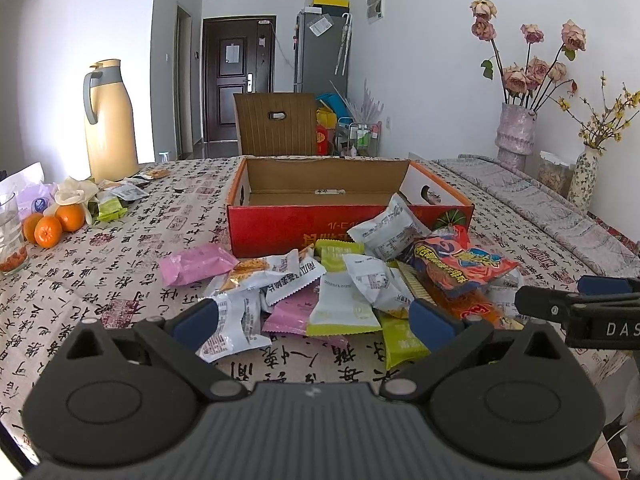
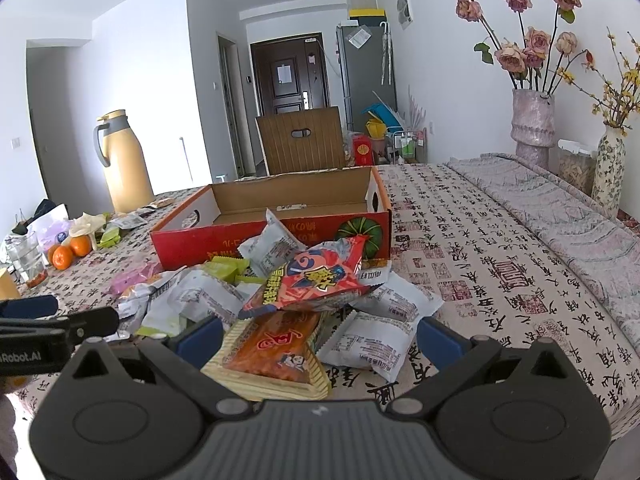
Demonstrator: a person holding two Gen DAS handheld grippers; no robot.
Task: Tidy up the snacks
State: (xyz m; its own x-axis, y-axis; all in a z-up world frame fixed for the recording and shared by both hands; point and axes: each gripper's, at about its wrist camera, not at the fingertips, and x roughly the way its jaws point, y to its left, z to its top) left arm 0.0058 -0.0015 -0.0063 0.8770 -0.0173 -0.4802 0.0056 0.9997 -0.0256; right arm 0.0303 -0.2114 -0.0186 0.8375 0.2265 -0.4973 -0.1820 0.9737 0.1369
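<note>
A pile of snack packets lies on the patterned tablecloth in front of an open red cardboard box, which holds nothing that I can see. My left gripper is open, its blue-padded fingers spread around white, pink and green packets at the pile's near edge. In the right wrist view the same pile sits before the box. A red-orange packet tops it. My right gripper is open over an orange packet and a white one. Each gripper shows at the other view's edge.
A yellow thermos jug, oranges, a glass and more wrappers sit at the left. Two vases with flowers and a jar stand at the right wall. A brown chair back rises behind the box. A folded cloth lies right.
</note>
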